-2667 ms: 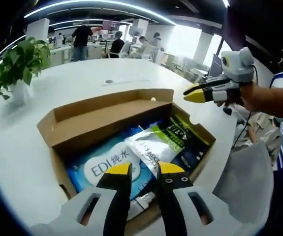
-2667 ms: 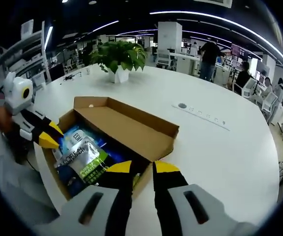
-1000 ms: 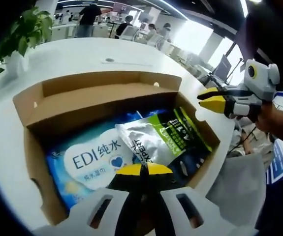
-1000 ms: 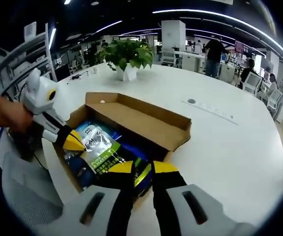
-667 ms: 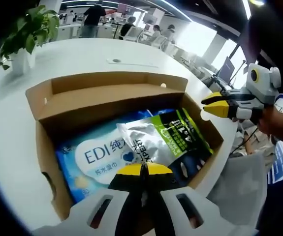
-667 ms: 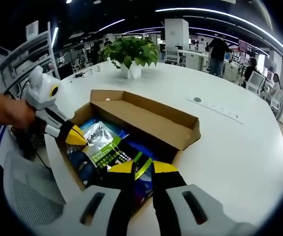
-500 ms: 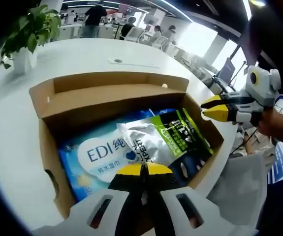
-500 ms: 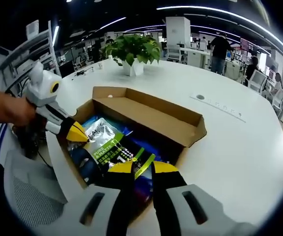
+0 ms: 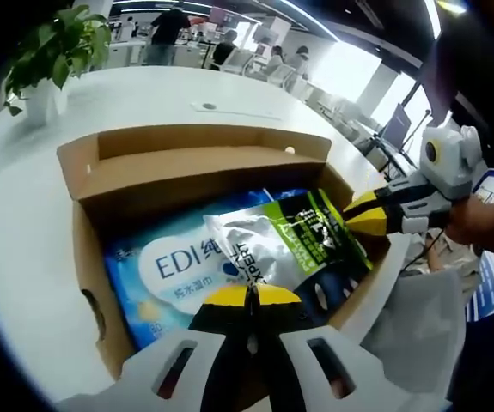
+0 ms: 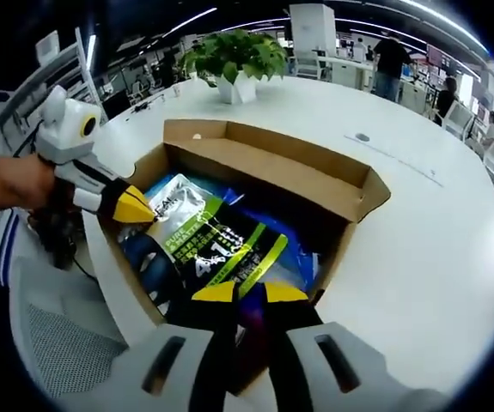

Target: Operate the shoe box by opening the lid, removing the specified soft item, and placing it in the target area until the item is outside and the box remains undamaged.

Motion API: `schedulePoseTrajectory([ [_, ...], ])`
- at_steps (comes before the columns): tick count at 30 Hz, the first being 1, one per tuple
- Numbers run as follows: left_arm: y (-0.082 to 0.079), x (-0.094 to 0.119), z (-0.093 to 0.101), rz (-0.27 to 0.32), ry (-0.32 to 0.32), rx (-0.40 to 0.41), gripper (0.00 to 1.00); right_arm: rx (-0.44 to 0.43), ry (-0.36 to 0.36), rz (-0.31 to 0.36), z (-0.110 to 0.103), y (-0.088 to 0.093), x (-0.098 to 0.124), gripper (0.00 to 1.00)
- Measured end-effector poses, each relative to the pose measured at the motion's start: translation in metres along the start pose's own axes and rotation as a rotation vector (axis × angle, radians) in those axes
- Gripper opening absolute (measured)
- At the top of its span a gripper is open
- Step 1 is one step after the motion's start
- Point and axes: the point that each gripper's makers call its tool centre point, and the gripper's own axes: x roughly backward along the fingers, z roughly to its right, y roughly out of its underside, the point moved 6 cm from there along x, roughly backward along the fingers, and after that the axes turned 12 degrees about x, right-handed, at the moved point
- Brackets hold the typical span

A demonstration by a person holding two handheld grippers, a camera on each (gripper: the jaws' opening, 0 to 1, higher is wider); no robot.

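An open brown cardboard shoe box [image 9: 186, 167] sits on a round white table [image 9: 23, 249], its lid already folded back and standing upright along the far side, so the contents lie exposed to both tools. Inside, a silver, green and black soft foil pouch [image 9: 289, 245] lies on top of a blue and white pack of wet wipes [image 9: 173, 270], which is probably why the pouch is being taken first.

The left gripper [image 9: 249, 296], yellow-tipped, has its jaws pressed together at the pouch's near edge; they appear to pinch the foil (the contact itself is hidden beneath the tips). In the right gripper view the same tool [image 10: 135, 208] comes in from the left with its tips at the pouch's [image 10: 212, 245] silver end, just inside the box [image 10: 264, 167] wall, a hold that suits peeling the soft pack up by a corner.

The right gripper [image 10: 249, 293] hovers low over the pouch's dark end with its jaws narrowly apart, holding nothing, seemingly poised to support or steady. In the left gripper view it [image 9: 368, 221] reaches in over the box's right wall.

A potted green plant in a white pot [image 10: 234, 56] stands well apart on the table [image 10: 418, 223]. The pouch is not yet out of the box.
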Motion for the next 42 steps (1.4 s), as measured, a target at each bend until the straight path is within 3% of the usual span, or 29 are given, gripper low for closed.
schedulePoseTrajectory([
  [9,0.0,-0.002,-0.003,-0.002,0.001,0.002,0.0,-0.024,-0.033,-0.019,-0.002,0.003,-0.006,0.06],
  [15,0.0,-0.003,-0.004,0.0,0.0,0.002,0.0,-0.168,-0.064,0.02,0.001,0.003,-0.009,0.04],
  [29,0.001,-0.003,-0.003,0.0,0.001,0.006,0.0,-0.15,-0.07,0.006,-0.003,0.004,-0.014,0.0],
  [42,-0.01,0.013,0.007,0.03,0.019,-0.02,0.0,-0.175,-0.057,0.048,0.001,-0.009,0.001,0.0],
])
